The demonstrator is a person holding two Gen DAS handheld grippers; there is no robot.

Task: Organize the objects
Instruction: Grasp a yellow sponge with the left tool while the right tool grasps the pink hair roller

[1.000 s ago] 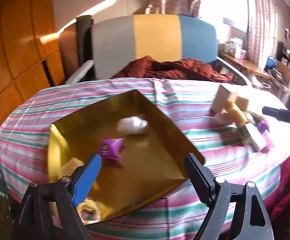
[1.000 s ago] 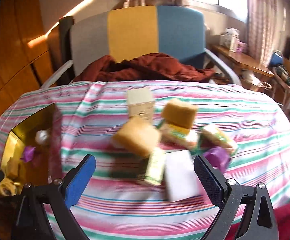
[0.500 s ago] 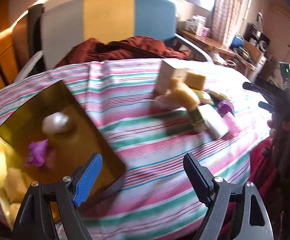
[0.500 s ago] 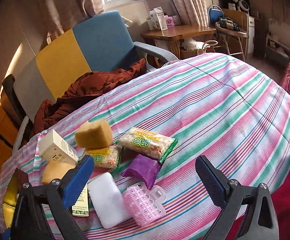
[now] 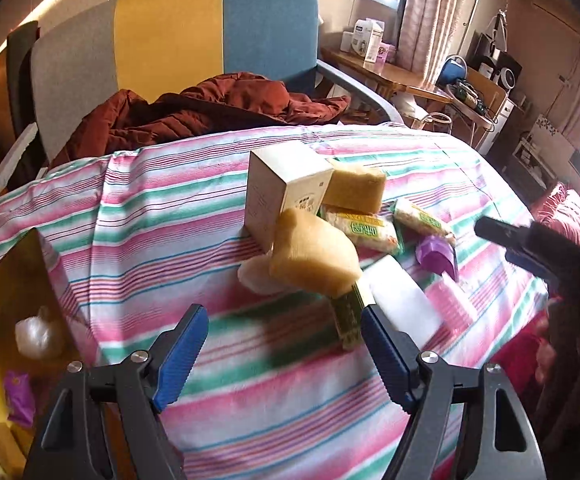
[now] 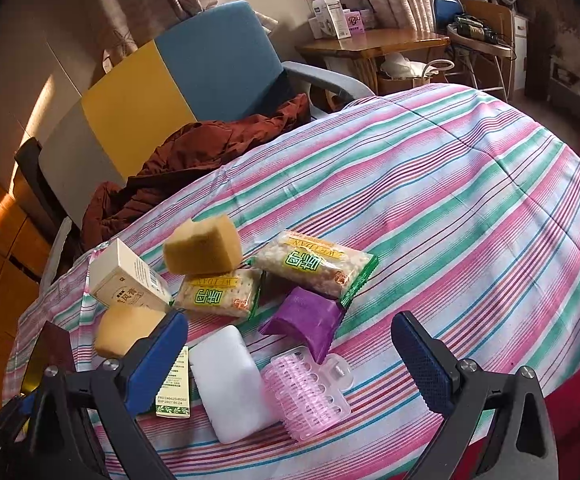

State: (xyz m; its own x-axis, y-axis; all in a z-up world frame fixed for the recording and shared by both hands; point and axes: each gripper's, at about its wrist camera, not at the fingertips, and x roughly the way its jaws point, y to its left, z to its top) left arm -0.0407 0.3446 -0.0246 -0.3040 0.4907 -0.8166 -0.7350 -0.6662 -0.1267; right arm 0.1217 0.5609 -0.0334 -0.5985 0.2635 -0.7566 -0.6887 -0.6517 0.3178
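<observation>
A pile of small items lies on the striped cloth: a cream box (image 5: 286, 192), two tan sponges (image 5: 314, 258) (image 6: 202, 246), two snack packs (image 6: 314, 266) (image 6: 220, 294), a purple packet (image 6: 310, 320), a white block (image 6: 232, 376), a pink plastic roller (image 6: 310, 390) and a green box (image 5: 348, 318). My left gripper (image 5: 284, 350) hovers in front of the pile, its jaws closing with nothing between them. My right gripper (image 6: 290, 350) stands open above the white block and the pink roller. A gold tray (image 5: 6, 312) at the left holds a white wad (image 5: 38, 336) and a purple packet (image 5: 18, 394).
A grey, yellow and blue chair (image 5: 178, 40) with a dark red jacket (image 5: 210, 104) stands behind the covered table. A wooden side table (image 6: 374, 44) with boxes is at the back right. The right half of the striped cloth (image 6: 470, 200) lies bare.
My left gripper has swung right from over the gold tray to the pile. My right gripper has rolled and shifted, then held still over the white block and pink roller.
</observation>
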